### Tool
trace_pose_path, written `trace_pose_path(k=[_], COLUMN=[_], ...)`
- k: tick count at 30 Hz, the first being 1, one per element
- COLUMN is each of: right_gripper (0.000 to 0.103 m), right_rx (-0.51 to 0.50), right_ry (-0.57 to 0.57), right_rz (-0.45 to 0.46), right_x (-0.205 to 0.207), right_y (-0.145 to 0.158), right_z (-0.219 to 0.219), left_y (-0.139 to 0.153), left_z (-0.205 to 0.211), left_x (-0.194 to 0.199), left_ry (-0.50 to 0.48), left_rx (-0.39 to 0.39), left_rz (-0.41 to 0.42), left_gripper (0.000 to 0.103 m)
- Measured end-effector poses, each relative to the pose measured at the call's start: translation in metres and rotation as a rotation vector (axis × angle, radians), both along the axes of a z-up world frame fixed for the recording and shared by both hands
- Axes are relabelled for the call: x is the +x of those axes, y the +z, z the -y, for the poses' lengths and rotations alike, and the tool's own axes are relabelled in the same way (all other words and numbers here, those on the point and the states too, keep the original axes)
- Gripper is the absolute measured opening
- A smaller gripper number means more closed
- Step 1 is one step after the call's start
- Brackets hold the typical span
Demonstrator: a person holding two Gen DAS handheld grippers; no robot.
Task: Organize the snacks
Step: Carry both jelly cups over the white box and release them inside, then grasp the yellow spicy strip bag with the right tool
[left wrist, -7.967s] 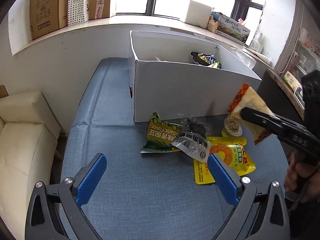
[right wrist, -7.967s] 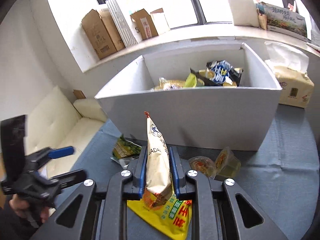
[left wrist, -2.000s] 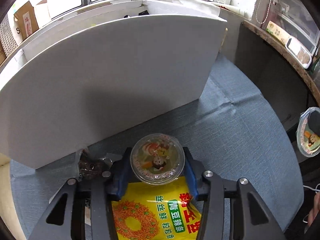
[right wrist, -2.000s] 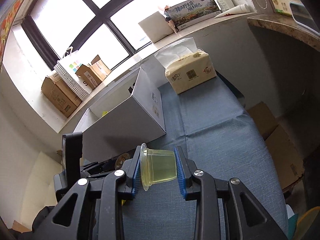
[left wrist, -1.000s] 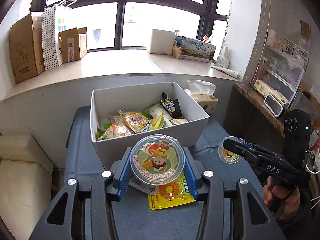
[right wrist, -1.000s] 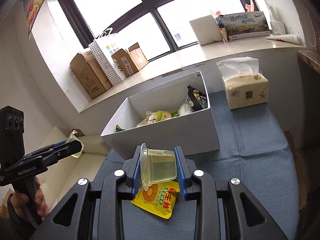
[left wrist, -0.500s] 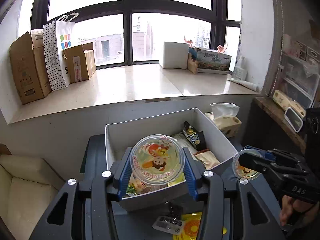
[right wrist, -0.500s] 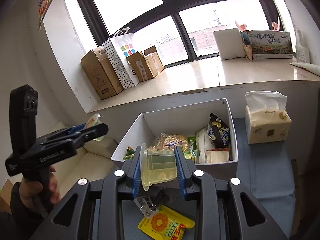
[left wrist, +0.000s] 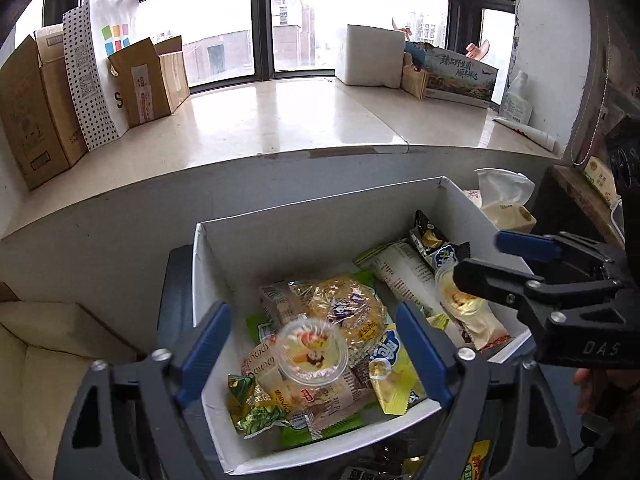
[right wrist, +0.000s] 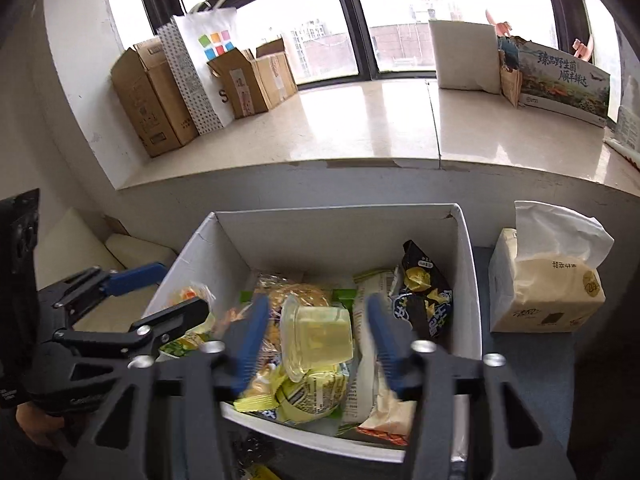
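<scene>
Now both grippers hang over the white box point(left wrist: 208, 280), and both have their blue pads spread wide with nothing clamped between them. Between the left gripper point(left wrist: 316, 356) pads sits a round jelly cup point(left wrist: 312, 354), lid up and blurred, clear of either pad; it looks to be dropping or just landed on the wrapped snacks point(left wrist: 344, 312) piled beneath, I can't tell which. Over on the right gripper point(right wrist: 316, 336), the same story: a second jelly cup point(right wrist: 316, 340), yellowish, lies on its side with its rim pointing left, free of the pads, directly above the heap.

So the relation that matters: each cup lies straight ahead and below its own gripper, inside the box walls, so neither hand needs to chase the other's cup. In my judgement the drop is done or nearly so, and the next call is simply to lift clear without clipping the box rim.

Below the box's near wall, a few packets point(left wrist: 476, 460) remain on the blue cloth point(right wrist: 520, 360), a yellow one among them, so there is more sorting left, I'd say.

Round the room: a tissue pack point(right wrist: 548, 292) stands just right of the box, a pale windowsill point(left wrist: 280, 120) runs behind, cardboard boxes point(right wrist: 152, 92) and a dotted paper bag point(right wrist: 196, 60) at its left end.
</scene>
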State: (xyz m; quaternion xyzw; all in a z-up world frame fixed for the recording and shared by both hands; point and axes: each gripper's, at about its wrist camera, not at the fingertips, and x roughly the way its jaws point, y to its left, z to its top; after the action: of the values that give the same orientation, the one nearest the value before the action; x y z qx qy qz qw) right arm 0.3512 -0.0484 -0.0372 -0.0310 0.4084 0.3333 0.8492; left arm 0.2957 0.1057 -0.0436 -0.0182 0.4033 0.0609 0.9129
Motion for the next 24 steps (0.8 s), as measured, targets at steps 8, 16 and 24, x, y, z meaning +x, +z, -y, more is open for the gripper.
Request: trace_pose_path(k=[8,16,24], right_gripper=[0.103,0.103,0.103], right_rx=[0.046,0.069,0.088], right_ry=[-0.112,-0.115,-0.062], right_rz=[-0.014,0.020,0.108], right_x=[0.004,-0.014,-0.078], right_y=[-0.006,0.010,0.026], right_z=[0.025,0.033,0.059], left_y=[-0.001,0.011,0.028], left_z=[-0.004,-0.004,0.002], left_x=[-0.016,-0.031,-0.080], left_ry=[-0.016,-0.007,0.006], left_rx=[0.013,-0.002,-0.014], left_rz=[0.028,0.048,0.090], left_gripper=[0.099,0.099,0.099])
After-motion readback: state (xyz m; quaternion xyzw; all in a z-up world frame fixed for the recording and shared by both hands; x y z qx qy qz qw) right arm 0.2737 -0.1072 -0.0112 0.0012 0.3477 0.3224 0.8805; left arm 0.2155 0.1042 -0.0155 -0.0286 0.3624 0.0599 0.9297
